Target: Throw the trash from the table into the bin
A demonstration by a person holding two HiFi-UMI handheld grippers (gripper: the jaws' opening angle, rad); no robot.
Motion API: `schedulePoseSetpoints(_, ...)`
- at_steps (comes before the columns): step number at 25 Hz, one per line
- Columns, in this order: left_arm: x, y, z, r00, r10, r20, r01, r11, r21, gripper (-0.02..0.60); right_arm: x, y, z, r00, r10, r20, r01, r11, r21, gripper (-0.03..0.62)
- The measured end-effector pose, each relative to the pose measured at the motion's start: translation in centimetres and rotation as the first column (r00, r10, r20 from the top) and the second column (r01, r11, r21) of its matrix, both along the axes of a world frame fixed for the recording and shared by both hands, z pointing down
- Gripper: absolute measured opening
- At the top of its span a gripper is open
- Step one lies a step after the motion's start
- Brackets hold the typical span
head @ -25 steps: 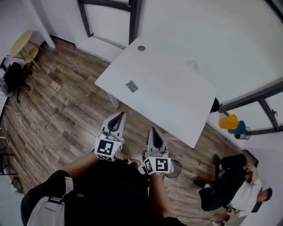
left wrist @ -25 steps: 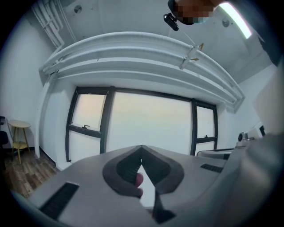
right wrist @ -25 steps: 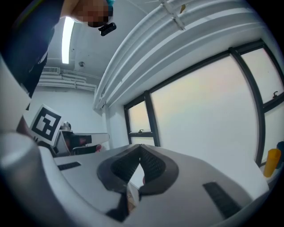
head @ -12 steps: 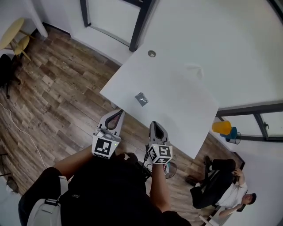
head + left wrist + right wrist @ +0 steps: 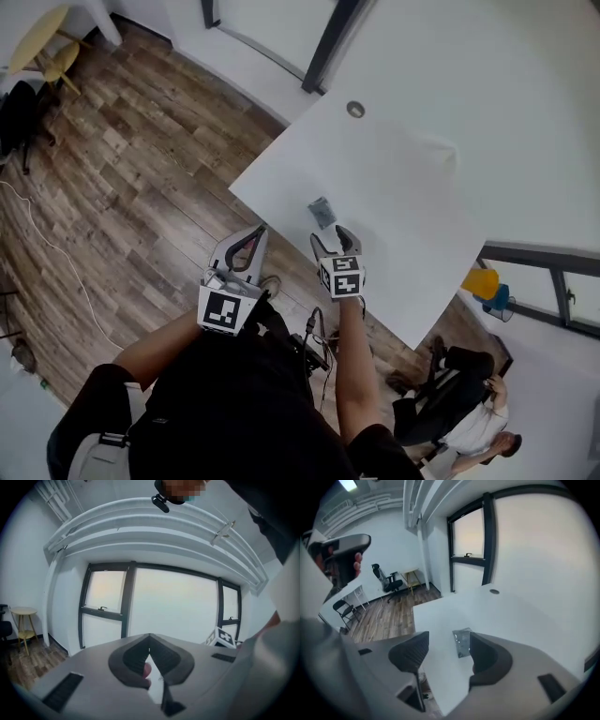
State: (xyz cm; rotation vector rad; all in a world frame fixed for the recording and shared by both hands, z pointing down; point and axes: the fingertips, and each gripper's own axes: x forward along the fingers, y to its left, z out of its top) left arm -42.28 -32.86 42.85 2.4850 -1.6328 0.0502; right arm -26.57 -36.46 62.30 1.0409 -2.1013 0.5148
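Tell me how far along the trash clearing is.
Done: nothing provable; no bin is in view. In hand: the right gripper, its jaws just opening and empty, is poised over the silvery wrapper lying on the white table. Remaining: grab that wrapper and drop it in the bin.

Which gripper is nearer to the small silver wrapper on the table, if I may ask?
Right. The right gripper, jaws just opened, hangs at the table edge just short of the wrapper, nothing gripped; the left gripper is off the table, farther away.
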Motion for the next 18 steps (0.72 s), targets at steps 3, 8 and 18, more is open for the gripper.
schedulePoseSetpoints(3, -0.4, -0.8, 1.5, 1.0, -0.007, 0.019, 0.008, 1.0, -0.021, -0.003, -0.4, -3.8, 3.1, 0.998, -0.044, -0.052, 0.042, 0.998, -0.04, 0.265)
schedulePoseSetpoints(8, -0.7, -1.5, 3.5, 0.999, -0.032, -0.005, 0.031, 0.997, -0.073, -0.003, -0.8, -6.0, 7.4, 0.988, -0.102, -0.115, 0.087, 0.988, -0.131, 0.265)
schedulePoseSetpoints(18, -1.2, -2.9, 3.8, 0.999, -0.05, -0.011, 0.049, 0.996, -0.077, -0.003, 0.1, -7.2, 10.4, 0.977, -0.154, -0.146, 0.115, 0.962, -0.248, 0.283)
